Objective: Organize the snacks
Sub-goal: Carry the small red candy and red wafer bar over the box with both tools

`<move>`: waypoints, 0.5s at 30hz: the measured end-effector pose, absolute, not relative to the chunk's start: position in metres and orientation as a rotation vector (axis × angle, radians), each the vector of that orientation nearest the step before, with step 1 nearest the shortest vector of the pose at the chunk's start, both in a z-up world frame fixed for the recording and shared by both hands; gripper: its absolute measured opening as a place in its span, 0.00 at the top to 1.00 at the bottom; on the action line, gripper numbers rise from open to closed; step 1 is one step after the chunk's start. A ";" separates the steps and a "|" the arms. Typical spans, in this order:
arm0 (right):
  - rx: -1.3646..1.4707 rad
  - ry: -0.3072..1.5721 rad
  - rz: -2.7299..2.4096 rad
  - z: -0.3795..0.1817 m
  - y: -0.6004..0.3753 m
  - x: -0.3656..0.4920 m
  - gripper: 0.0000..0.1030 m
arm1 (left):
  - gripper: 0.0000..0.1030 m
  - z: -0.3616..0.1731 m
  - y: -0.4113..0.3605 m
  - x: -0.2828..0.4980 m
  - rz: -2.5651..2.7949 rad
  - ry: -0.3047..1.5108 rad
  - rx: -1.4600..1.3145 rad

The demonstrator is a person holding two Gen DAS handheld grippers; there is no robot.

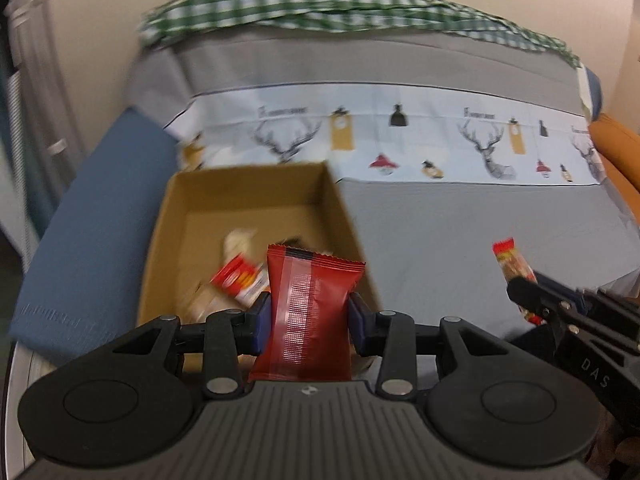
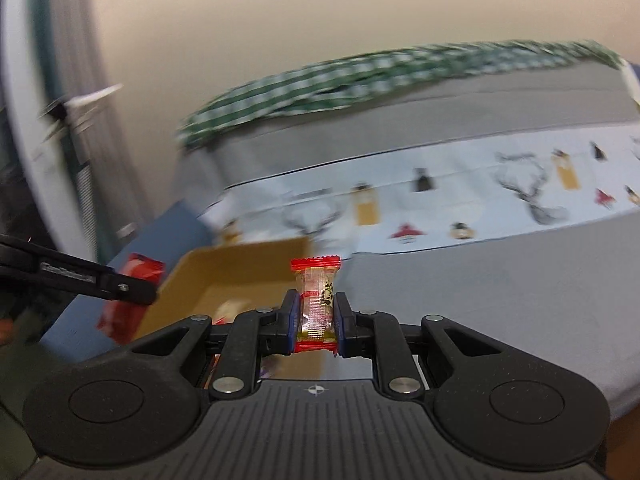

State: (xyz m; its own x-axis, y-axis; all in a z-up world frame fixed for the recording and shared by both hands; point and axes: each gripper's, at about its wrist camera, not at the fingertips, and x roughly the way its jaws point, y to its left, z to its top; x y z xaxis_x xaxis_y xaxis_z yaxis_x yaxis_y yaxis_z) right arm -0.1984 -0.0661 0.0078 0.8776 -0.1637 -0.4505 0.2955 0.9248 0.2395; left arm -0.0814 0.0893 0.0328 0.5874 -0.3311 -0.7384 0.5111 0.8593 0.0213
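Left claw [image 1: 310, 316] pinching red snack packet [image 1: 312, 312], right claw [image 2: 316, 316] pinching small clear candy [image 2: 316, 300], cardboard box [image 1: 256, 188] beyond

One cardboard box [image 1: 248, 192] sits on the bed. Two grippers are up, each with one snack: a dark red packet [image 1: 310, 312] and a small clear candy [image 2: 317, 300]. Inside the box, blur hides the exact count; at least two wrappers [image 1: 240, 276] show.

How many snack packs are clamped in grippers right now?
2. A dark red pouch in the left gripper, over the cardboard box. A small clear red-ended candy in the right gripper. More snacks lie blurred in the box.
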 end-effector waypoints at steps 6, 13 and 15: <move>0.205 0.467 -0.124 0.019 -0.011 -0.200 0.82 | 0.58 0.024 0.138 -0.112 -0.403 0.785 0.183; 0.130 0.486 -0.063 0.024 0.009 -0.200 0.82 | 0.58 0.021 0.147 -0.124 -0.376 0.774 0.149; 0.117 0.491 -0.052 0.023 0.011 -0.200 0.82 | 0.58 0.021 0.143 -0.124 -0.382 0.772 0.152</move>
State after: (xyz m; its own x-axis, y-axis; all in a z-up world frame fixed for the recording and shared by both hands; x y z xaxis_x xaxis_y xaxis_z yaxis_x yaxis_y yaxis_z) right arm -0.1999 0.0112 0.0234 0.8807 -0.0212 -0.4733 0.0777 0.9919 0.1000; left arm -0.1242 0.1431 0.0213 0.6522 -0.2797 -0.7046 0.3899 0.9209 -0.0046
